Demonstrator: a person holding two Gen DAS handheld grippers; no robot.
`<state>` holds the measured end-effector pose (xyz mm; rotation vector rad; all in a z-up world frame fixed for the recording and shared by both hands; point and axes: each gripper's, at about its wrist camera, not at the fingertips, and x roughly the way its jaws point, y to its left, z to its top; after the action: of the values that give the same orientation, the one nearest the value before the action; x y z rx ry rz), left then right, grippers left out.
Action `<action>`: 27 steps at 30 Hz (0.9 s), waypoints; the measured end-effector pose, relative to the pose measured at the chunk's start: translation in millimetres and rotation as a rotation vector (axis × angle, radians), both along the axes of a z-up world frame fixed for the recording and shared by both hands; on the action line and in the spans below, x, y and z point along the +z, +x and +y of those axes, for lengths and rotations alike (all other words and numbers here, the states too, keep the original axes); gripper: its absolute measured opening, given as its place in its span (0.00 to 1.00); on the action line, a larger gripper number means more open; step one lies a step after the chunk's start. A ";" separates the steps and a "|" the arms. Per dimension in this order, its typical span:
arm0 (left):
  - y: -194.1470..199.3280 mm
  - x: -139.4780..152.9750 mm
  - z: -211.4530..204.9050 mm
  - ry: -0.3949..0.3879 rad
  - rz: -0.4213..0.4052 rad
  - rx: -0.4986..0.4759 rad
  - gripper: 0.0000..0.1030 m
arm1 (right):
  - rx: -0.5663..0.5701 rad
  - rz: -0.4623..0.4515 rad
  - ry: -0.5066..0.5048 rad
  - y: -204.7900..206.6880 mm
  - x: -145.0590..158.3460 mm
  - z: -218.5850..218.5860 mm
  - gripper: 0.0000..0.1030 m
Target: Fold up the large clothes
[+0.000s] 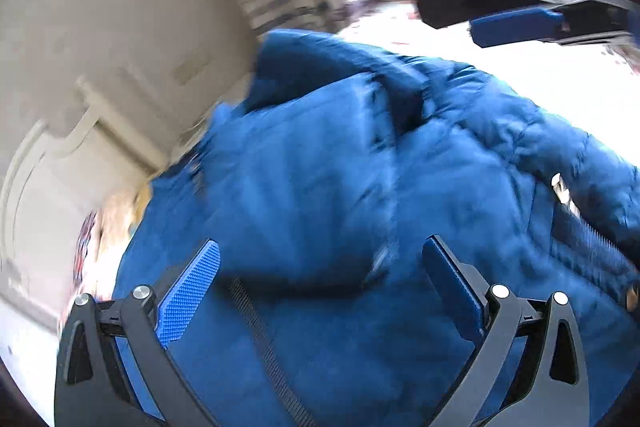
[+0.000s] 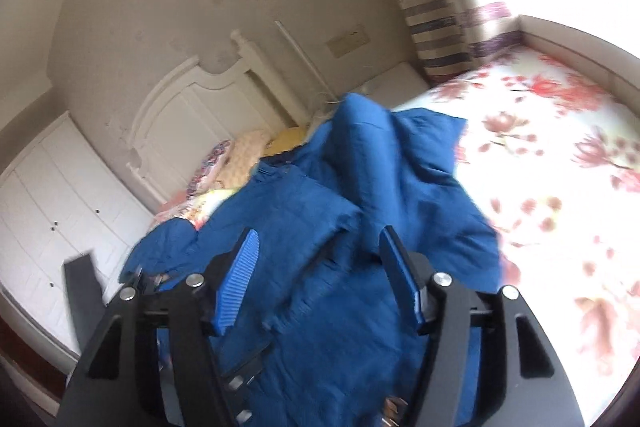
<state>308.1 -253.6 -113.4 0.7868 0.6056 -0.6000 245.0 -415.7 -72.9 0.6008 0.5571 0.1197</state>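
A large blue padded jacket [image 1: 340, 167] lies crumpled on the bed; its black zipper [image 1: 264, 343] runs between my left fingers. My left gripper [image 1: 320, 267] is open just above the jacket, holding nothing. In the right wrist view the jacket [image 2: 360, 195] lies bunched, one part raised in a peak. My right gripper [image 2: 318, 255] is open over the jacket, empty. The right gripper also shows in the left wrist view [image 1: 516, 23] at the top right, above the bed.
The bed has a white sheet with red flowers [image 2: 560, 167]. Pillows [image 2: 248, 151] lie by the white headboard [image 2: 192, 107]. A white wardrobe [image 2: 60, 195] stands at the left. A striped curtain [image 2: 436, 27] hangs beside the bright window.
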 end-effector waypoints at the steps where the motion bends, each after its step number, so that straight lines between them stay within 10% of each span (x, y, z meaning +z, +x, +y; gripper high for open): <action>1: 5.5 -3.9 -8.4 0.017 0.002 0.003 0.76 | -0.010 0.008 -0.007 -6.7 -2.0 -5.3 0.62; 2: 14.2 -7.8 -15.0 0.034 0.008 0.026 0.48 | -0.023 0.018 -0.013 -14.8 -4.4 -11.2 0.62; 5: 28.4 9.1 -6.1 -0.093 0.066 0.074 0.22 | -0.058 0.038 -0.034 -35.5 -7.7 -24.1 0.63; 10: 67.3 80.5 111.9 -0.718 0.331 0.245 0.18 | -0.070 0.079 -0.149 -50.2 -11.2 -25.8 0.65; 13: 101.0 73.3 215.4 -1.010 0.468 0.414 0.18 | -0.059 0.104 -0.234 -47.2 -15.3 -13.0 0.65; 20: 117.0 -10.3 300.0 -1.113 0.686 0.632 0.23 | 0.001 0.213 -0.463 -4.8 -31.2 32.4 0.67; 24: 120.1 -26.4 301.4 -1.140 0.728 0.629 0.55 | -0.026 0.287 -0.608 26.7 -35.2 38.9 0.67; 27: 120.7 -21.5 293.6 -1.124 0.712 0.602 0.59 | -0.020 0.355 -0.716 50.5 -41.6 39.2 0.67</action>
<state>428.8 40.0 -134.9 -0.6937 0.9486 -0.5344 295.4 -376.4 -114.5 -0.0772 0.8800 -0.2077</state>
